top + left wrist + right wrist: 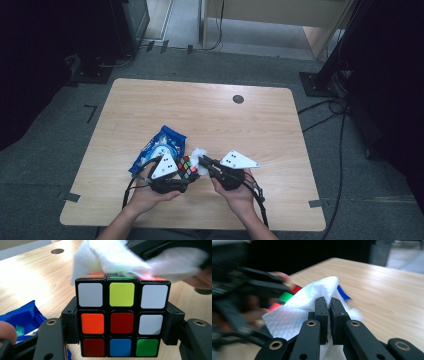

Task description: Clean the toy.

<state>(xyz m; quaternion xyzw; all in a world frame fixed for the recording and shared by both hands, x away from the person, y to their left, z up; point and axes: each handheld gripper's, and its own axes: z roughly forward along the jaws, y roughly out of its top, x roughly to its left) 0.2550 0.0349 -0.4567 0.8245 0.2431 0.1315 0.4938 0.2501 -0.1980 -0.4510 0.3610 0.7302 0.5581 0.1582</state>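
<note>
My left gripper (121, 322) is shut on a Rubik's cube (121, 318), its jaws clamping the cube's two sides; the cube shows small in the high view (186, 167) beside that gripper (181, 176). My right gripper (329, 307) is shut on a white wipe (294, 312), pinched between its jaws. The wipe (120, 258) lies across the top face of the cube. In the high view the right gripper (203, 161) holds the wipe (199, 154) against the cube, near the table's front.
A blue wipe packet (161, 146) lies just left of the cube, also seen as a blue packet (21, 317) under the left gripper. The wooden table (235, 125) has a round grommet hole (238, 99) at the back. Cables trail on the floor at right.
</note>
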